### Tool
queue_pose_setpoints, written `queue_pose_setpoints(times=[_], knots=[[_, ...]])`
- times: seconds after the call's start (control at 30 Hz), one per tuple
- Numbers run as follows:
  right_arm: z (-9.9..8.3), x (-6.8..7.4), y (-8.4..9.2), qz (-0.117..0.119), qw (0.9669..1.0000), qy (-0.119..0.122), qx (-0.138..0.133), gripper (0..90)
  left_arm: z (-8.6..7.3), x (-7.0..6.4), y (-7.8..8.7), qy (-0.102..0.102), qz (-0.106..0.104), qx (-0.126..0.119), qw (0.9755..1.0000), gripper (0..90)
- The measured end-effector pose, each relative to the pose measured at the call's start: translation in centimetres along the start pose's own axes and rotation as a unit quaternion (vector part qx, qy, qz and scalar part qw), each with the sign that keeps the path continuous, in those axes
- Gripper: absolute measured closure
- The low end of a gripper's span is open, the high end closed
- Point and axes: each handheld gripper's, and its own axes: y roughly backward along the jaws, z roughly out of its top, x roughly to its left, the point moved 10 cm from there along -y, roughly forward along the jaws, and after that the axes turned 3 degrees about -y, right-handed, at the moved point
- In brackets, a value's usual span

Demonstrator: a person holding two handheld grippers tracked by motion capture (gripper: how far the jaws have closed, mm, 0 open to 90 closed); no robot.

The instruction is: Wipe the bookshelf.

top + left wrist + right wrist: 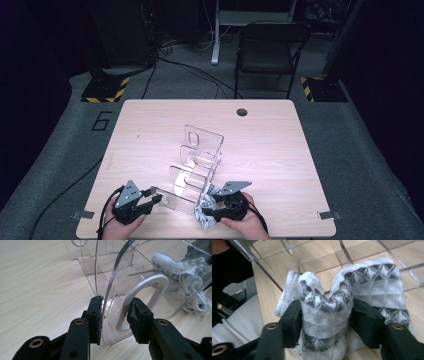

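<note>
Two claws: your right gripper brackets the bunched, woolly patterned cloth mid-frame, jaws apart; your left gripper clamps the clear acrylic rack.

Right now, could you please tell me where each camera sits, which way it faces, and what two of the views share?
High view: above the person's side, facing forward and down on the table; both hands and the left gripper and right gripper show.
Left gripper view: on that gripper, looking along its jaws at the clear plastic rack.
Right gripper view: on that gripper, facing the patterned cloth between its jaws.
Both gripper views share the rack and cloth.
</note>
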Motion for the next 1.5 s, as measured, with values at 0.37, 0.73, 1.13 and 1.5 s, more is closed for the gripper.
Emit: queue_pose_setpoints(times=[0.37, 0.73, 1.13, 1.5], knots=[[-0.7, -1.1, -0.3, -0.037, 0.9986, 0.032, 0.021, 35.2, -0.2, -0.1, -0.1, -0.004, 0.0, 0.006, 1.0, 64.0], [-1.3, -0.3, -1.5, -0.069, 0.991, 0.105, 0.044, 17.9, -0.2, -0.1, -0.2, -0.008, 0.001, 0.008, 0.9999, 63.5], [-1.2, -0.8, -1.0, -0.065, 0.994, 0.08, 0.038, 37.0, -0.2, -0.2, -0.3, -0.006, -0.001, 0.009, 0.9999, 63.0], [-1.1, -0.6, -0.7, -0.045, 0.9968, 0.051, 0.042, 32.9, -0.2, -0.2, -0.3, -0.007, 0.0, 0.01, 0.9999, 62.4]])
